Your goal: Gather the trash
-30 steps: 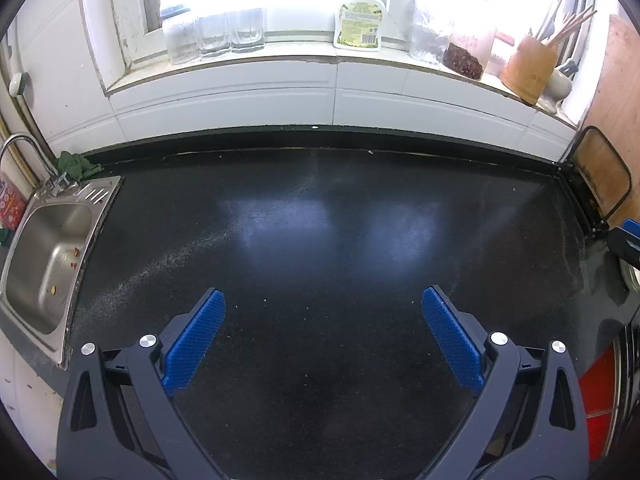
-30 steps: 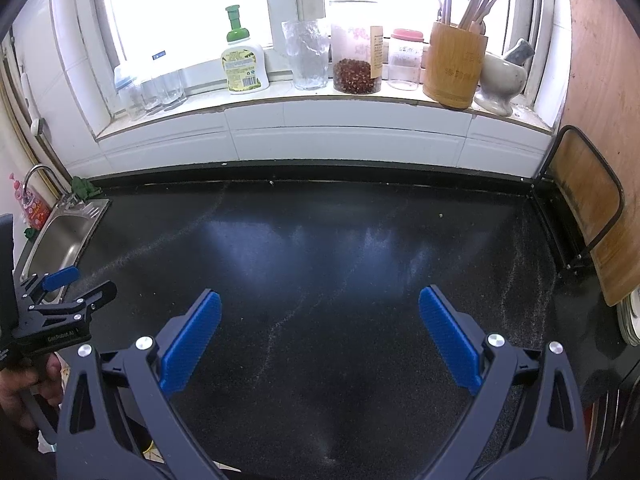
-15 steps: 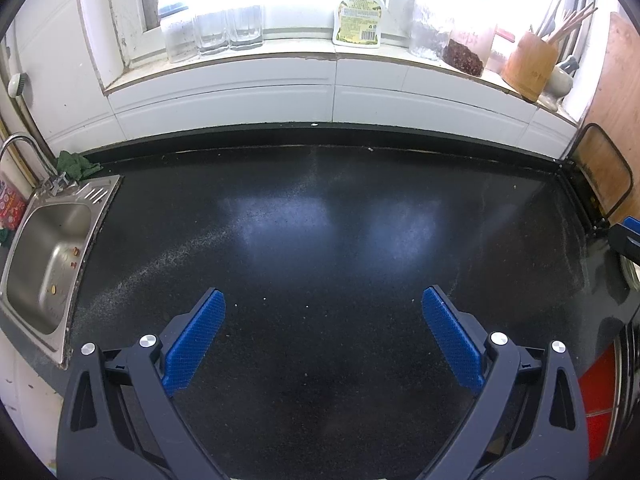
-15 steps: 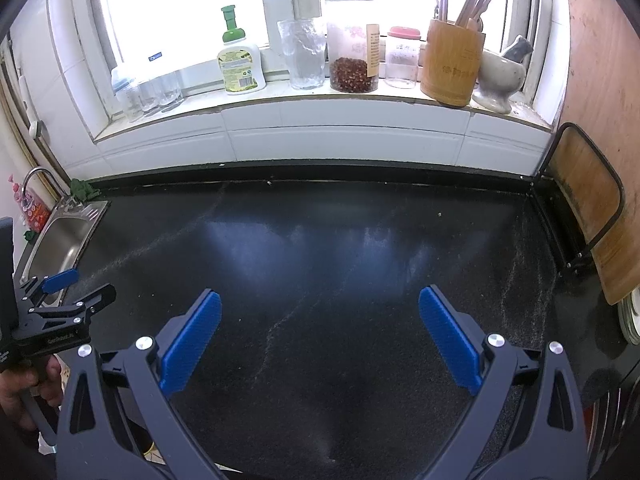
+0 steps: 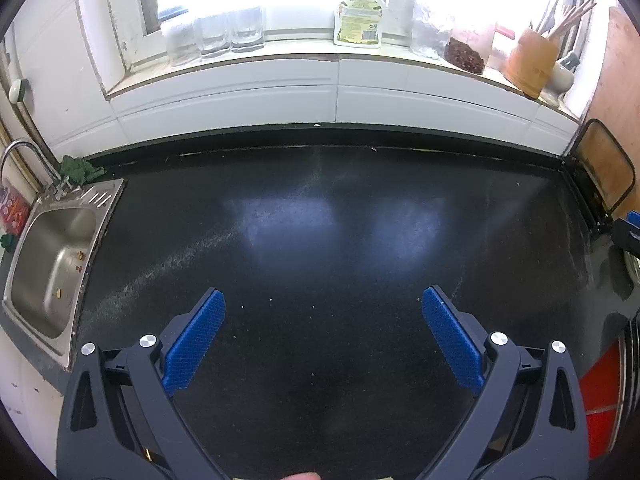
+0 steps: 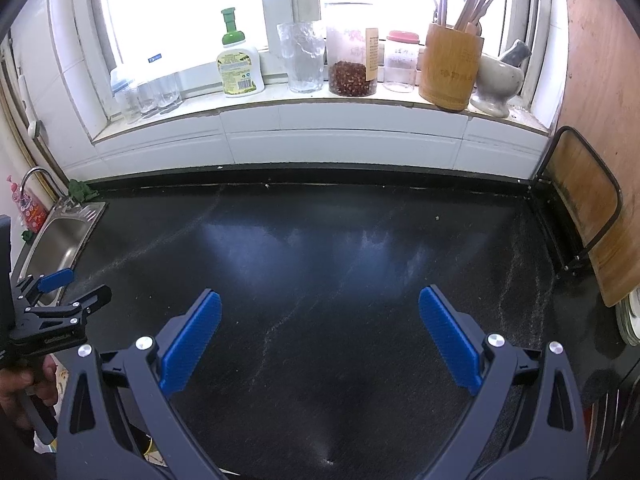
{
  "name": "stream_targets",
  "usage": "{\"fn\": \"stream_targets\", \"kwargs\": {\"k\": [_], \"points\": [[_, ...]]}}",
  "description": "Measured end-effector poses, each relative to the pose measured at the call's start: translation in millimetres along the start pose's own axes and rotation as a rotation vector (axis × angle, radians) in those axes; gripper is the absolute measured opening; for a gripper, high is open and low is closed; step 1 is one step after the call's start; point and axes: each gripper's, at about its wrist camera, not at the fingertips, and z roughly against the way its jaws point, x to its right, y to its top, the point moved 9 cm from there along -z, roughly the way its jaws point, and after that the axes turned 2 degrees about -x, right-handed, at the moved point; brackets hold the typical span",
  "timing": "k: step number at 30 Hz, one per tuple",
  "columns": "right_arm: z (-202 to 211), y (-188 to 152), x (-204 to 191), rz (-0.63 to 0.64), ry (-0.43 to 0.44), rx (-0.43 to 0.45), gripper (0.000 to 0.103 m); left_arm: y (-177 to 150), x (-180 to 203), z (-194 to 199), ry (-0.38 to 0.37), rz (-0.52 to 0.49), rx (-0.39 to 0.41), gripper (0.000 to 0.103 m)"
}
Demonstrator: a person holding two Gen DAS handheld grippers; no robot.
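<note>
Hovering over the dark bench (image 5: 320, 240), the left tongs (image 5: 323, 308) and right tongs (image 6: 320, 312) both gape, released and empty. No trash shows between or ahead of either; only scraps lie in the sink (image 5: 52, 276), far left. Likely still searching, so the next move calls for finding a piece first.

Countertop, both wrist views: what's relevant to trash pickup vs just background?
Job:
left tool, open, empty
right tool, open, empty
small crumb on countertop
bits in sink

Background:
soap bottle
glass
spice jar
utensil holder
mortar
</note>
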Motion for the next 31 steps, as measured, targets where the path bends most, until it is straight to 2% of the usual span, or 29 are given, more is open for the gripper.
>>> {"fn": "stream_targets", "kwargs": {"k": [22, 31], "points": [[-2.7, -3.6, 1.1, -0.015, 0.009, 0.0, 0.096, 0.5, -2.0, -0.6, 0.006, 0.007, -0.001, 0.096], [-20.6, -10.7, 6.8, -0.036, 0.028, -0.03, 0.096, 0.7, -0.9, -19.1, 0.041, -0.017, -0.007, 0.096]]}}
